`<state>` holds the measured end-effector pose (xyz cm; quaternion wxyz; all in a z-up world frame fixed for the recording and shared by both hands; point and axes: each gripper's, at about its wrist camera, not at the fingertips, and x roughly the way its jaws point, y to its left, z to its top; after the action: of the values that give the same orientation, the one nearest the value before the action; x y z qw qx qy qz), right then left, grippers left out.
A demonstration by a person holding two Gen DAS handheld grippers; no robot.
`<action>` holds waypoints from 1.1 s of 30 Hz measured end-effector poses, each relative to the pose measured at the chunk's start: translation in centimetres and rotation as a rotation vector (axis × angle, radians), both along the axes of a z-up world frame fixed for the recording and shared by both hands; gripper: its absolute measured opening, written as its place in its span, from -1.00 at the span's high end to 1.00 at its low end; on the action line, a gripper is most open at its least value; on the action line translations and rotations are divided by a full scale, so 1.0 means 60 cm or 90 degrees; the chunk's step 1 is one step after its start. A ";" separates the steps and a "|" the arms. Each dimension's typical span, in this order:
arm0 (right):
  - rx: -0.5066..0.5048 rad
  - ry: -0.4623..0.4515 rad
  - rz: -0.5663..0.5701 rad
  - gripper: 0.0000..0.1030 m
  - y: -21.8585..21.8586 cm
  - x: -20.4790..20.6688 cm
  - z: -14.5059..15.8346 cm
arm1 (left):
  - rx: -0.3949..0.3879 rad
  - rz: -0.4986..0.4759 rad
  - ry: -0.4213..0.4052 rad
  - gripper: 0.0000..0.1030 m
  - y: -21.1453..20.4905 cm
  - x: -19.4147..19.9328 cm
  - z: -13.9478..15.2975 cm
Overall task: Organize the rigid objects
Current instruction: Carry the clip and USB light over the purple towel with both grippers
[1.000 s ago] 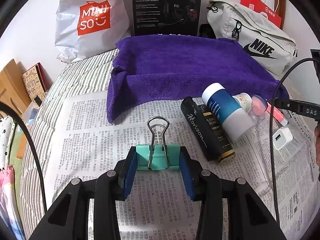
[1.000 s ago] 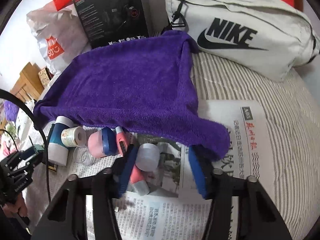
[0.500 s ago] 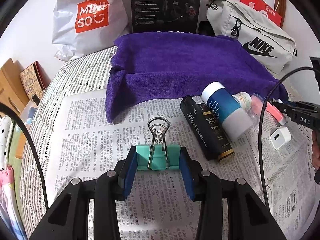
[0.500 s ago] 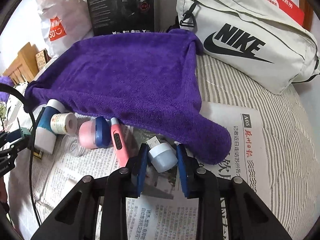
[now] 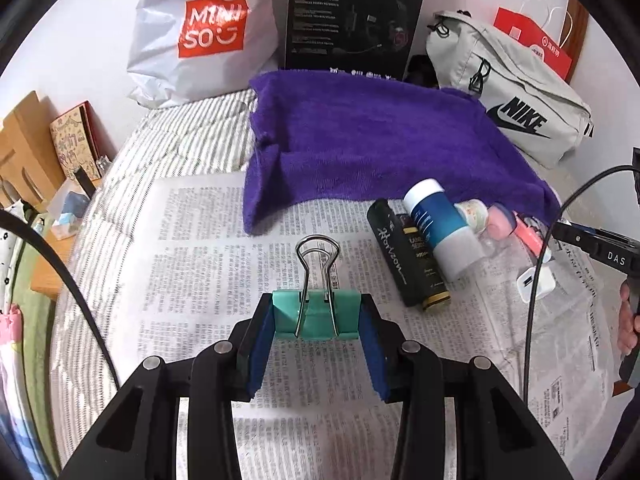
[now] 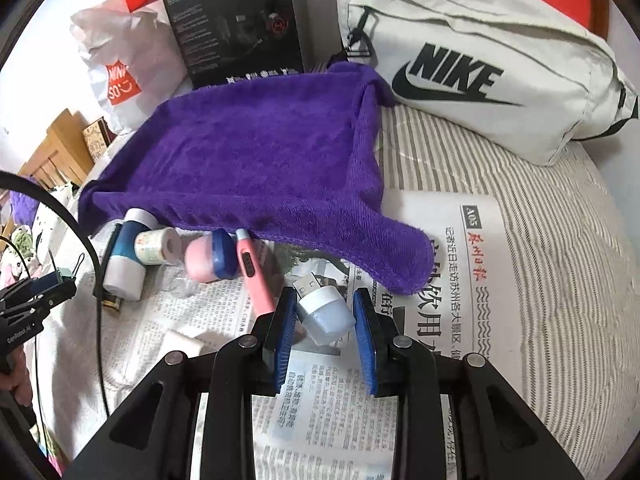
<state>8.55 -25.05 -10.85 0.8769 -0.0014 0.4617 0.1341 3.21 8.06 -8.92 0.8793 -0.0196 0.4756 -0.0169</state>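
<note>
My left gripper (image 5: 316,316) is shut on a teal binder clip (image 5: 314,314), its wire handles pointing away, above the newspaper (image 5: 208,248). My right gripper (image 6: 325,314) is shut on a small white USB lamp (image 6: 326,312) with a pale blue cap, its plug pointing up-left. A purple towel (image 6: 260,168) lies spread beyond both. Along its near edge lie a black tube (image 5: 394,256), a blue and white bottle (image 5: 440,228), a small tape roll (image 6: 154,246), a pink and blue case (image 6: 210,260) and a pink pen-shaped thing (image 6: 252,268). A white charger (image 5: 536,282) rests by the cable.
A white Nike bag (image 6: 480,68), a black headset box (image 6: 236,20), a white Miniso bag (image 5: 200,36) and a red paper bag (image 5: 532,44) stand along the back wall. The bed has a striped cover (image 6: 540,240). Wooden furniture (image 5: 24,160) stands left of the bed.
My right gripper has closed on the USB lamp and lifted it a little off the newspaper. The left gripper with the clip has risen slightly, so the bed looks farther away.
</note>
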 end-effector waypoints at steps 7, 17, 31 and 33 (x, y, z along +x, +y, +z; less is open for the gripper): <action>0.004 -0.023 0.018 0.44 0.009 -0.001 0.050 | -0.001 -0.002 -0.019 0.24 -0.002 0.014 0.053; 0.017 -0.043 0.029 0.44 0.018 0.041 0.107 | -0.003 -0.007 -0.043 0.24 0.003 0.077 0.107; 0.014 -0.053 0.048 0.44 0.041 0.133 0.131 | -0.018 -0.017 -0.039 0.24 0.011 0.189 0.119; 0.016 -0.051 0.050 0.44 0.045 0.148 0.131 | -0.026 -0.018 -0.039 0.24 0.011 0.206 0.119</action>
<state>17.43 -22.38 -3.02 0.8887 -0.0143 0.4239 0.1743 15.58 8.72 -1.81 0.8924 -0.0304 0.4485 -0.0395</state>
